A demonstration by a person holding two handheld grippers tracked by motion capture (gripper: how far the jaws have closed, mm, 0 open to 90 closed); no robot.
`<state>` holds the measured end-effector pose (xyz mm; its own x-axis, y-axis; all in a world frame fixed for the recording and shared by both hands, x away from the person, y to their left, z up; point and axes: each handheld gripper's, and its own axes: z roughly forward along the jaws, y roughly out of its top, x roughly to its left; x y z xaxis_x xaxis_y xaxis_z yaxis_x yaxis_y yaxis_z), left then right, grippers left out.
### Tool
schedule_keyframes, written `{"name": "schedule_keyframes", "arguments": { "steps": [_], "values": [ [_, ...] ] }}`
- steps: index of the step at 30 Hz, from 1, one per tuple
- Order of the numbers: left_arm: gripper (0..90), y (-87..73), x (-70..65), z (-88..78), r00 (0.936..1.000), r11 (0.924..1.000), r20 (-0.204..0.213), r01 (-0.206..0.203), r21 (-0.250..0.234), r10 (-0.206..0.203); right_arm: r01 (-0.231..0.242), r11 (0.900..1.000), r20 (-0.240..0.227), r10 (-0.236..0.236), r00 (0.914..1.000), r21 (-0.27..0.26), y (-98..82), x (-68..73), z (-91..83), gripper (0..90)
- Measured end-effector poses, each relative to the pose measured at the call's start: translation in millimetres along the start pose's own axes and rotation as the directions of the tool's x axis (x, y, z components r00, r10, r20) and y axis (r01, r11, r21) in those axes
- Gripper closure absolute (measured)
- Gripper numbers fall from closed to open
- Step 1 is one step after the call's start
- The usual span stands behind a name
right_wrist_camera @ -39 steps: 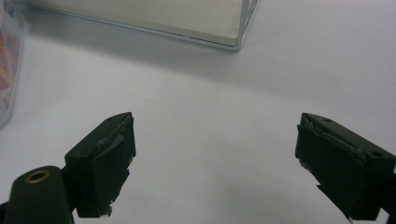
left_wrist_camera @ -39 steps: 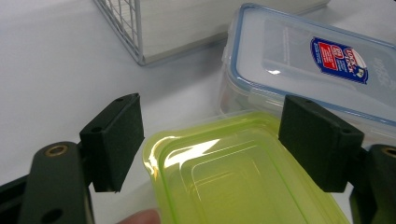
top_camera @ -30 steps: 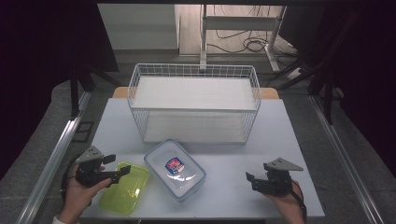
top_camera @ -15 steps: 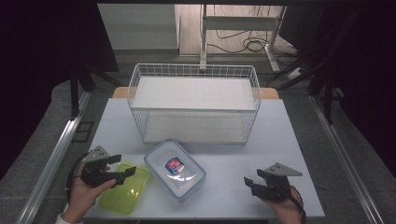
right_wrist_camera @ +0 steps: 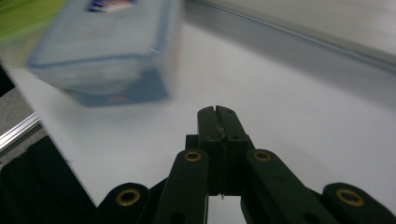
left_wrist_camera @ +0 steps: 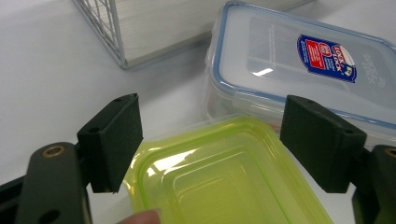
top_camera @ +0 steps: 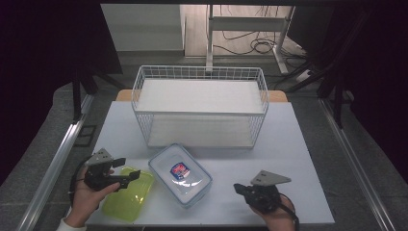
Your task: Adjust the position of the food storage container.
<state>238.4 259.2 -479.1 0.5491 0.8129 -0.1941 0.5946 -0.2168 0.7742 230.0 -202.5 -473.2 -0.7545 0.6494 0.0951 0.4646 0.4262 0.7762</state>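
A clear lidded box (top_camera: pixel 180 174) with blue trim and a red-and-blue label lies at the table's front middle; it also appears in the two gripper views (left_wrist_camera: pixel 299 65) (right_wrist_camera: pixel 107 46). Beside it on the left lies a yellow-green plastic container (top_camera: pixel 127 195) (left_wrist_camera: pixel 219 177). My left gripper (top_camera: pixel 129 168) (left_wrist_camera: pixel 210 140) hovers open over the green container's near corner, one jaw on each side and neither touching it. My right gripper (top_camera: pixel 238 188) (right_wrist_camera: pixel 217 112) is low over the table, right of the clear box and pointing at it. Its jaws have just been closing and now meet with nothing between them.
A white wire basket (top_camera: pixel 199 114) (left_wrist_camera: pixel 100 23) with a shelf stands at the table's middle back, just behind the clear box. The table's front edge runs close under both hands. Bare white tabletop lies to the right of the right gripper.
The right gripper has slid left along the front edge toward the clear box and its jaws have closed. The left gripper has stayed over the green container.
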Motion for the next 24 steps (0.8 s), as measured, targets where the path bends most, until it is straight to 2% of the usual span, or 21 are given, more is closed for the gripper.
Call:
{"name": "schedule_keyframes", "arguments": {
  "steps": [1, 4, 6, 7, 8, 9, 10, 11, 12, 13, 14, 15, 17, 19, 22, 24],
  "values": [
    [20.9, -1.1, 0.0, -0.7, 1.0000, 1.0000, -0.003, 0.004, -0.001, -0.004, 0.000, 1.000, 0.000, 0.000, 1.0000, 0.000, 0.0, 0.0, 0.0, 88.9],
    [20.9, -4.1, 0.3, -1.9, 0.9999, 0.9999, -0.006, 0.013, 0.001, -0.013, 0.063, 0.998, -0.047, -0.064, 0.9969, -0.002, 15.5, 26.8, 14.7, 88.9],
    [20.9, -5.3, 0.6, -2.6, 0.9998, 0.9998, -0.006, 0.020, 0.001, -0.020, 0.108, 0.994, -0.077, -0.107, 0.9913, 0.001, 24.9, 45.8, 25.8, 88.9],
    [21.0, -5.8, 0.8, -3.0, 0.9998, 0.9998, -0.006, 0.019, 0.002, -0.019, 0.135, 0.991, -0.101, -0.135, 0.9857, -0.004, 30.6, 57.3, 31.7, 88.9],
    [21.0, -7.0, 0.5, -3.0, 0.9998, 0.9998, -0.003, 0.022, 0.004, -0.022, 0.174, 0.985, -0.134, -0.174, 0.9755, -0.014, 39.1, 73.6, 38.7, 88.9],
    [21.0, -7.0, 0.5, -3.0, 0.9998, 0.9998, -0.003, 0.022, 0.004, -0.022, 0.174, 0.985, -0.134, -0.174, 0.9755, -0.014, 39.1, 73.6, 38.7, 88.9],
    [21.0, -7.8, -0.1, -2.6, 0.9997, 0.9997, -0.003, 0.023, 0.006, -0.023, 0.194, 0.981, -0.162, -0.193, 0.9678, -0.008, 46.4, 85.9, 45.9, 88.9],
    [21.0, -8.0, -0.3, -2.5, 0.9997, 0.9997, -0.004, 0.023, 0.008, -0.023, 0.194, 0.981, -0.162, -0.193, 0.9678, -0.008, 46.4, 85.9, 45.9, 88.9],
    [21.0, -8.1, -0.3, -2.4, 0.9997, 0.9997, -0.003, 0.024, 0.009, -0.024, 0.204, 0.979, -0.181, -0.201, 0.9627, -0.005, 50.9, 95.9, 53.3, 88.9],
    [21.0, -8.1, -0.2, -2.4, 0.9997, 0.9997, -0.002, 0.025, 0.008, -0.025, 0.204, 0.979, -0.181, -0.201, 0.9627, -0.005, 50.9, 95.9, 53.3, 88.9],
    [21.0, -8.0, -0.1, -2.5, 0.9997, 0.9996, -0.001, 0.026, 0.007, -0.026, 0.213, 0.977, -0.195, -0.209, 0.9584, 0.001, 52.3, 102.0, 58.1, 88.9],
    [21.0, -8.0, 0.2, -2.6, 0.9997, 0.9997, 0.000, 0.025, 0.007, -0.025, 0.243, 0.970, -0.220, -0.234, 0.9472, 0.018, 52.2, 114.0, 67.9, 88.9],
    [21.0, -8.1, 0.7, -2.4, 0.9996, 0.9996, 0.001, 0.028, 0.009, -0.028, 0.266, 0.963, -0.238, -0.249, 0.9387, 0.042, 48.9, 123.8, 77.9, 88.9],
    [21.0, -7.9, 1.5, -1.8, 0.9996, 0.9996, 0.004, 0.026, 0.009, -0.026, 0.290, 0.955, -0.235, -0.266, 0.9347, 0.069, 44.7, 130.2, 86.4, 88.9],
    [21.0, -7.7, 1.7, -1.3, 0.9995, 0.9995, 0.007, 0.029, 0.009, -0.029, 0.302, 0.949, -0.222, -0.277, 0.9351, 0.089, 40.9, 133.3, 92.3, 88.9],
    [21.0, -7.3, 1.9, -1.3, 0.9995, 0.9996, 0.009, 0.028, 0.007, -0.029, 0.318, 0.942, -0.188, -0.295, 0.9367, 0.105, 37.2, 134.2, 96.5, 88.9]
  ]
}}
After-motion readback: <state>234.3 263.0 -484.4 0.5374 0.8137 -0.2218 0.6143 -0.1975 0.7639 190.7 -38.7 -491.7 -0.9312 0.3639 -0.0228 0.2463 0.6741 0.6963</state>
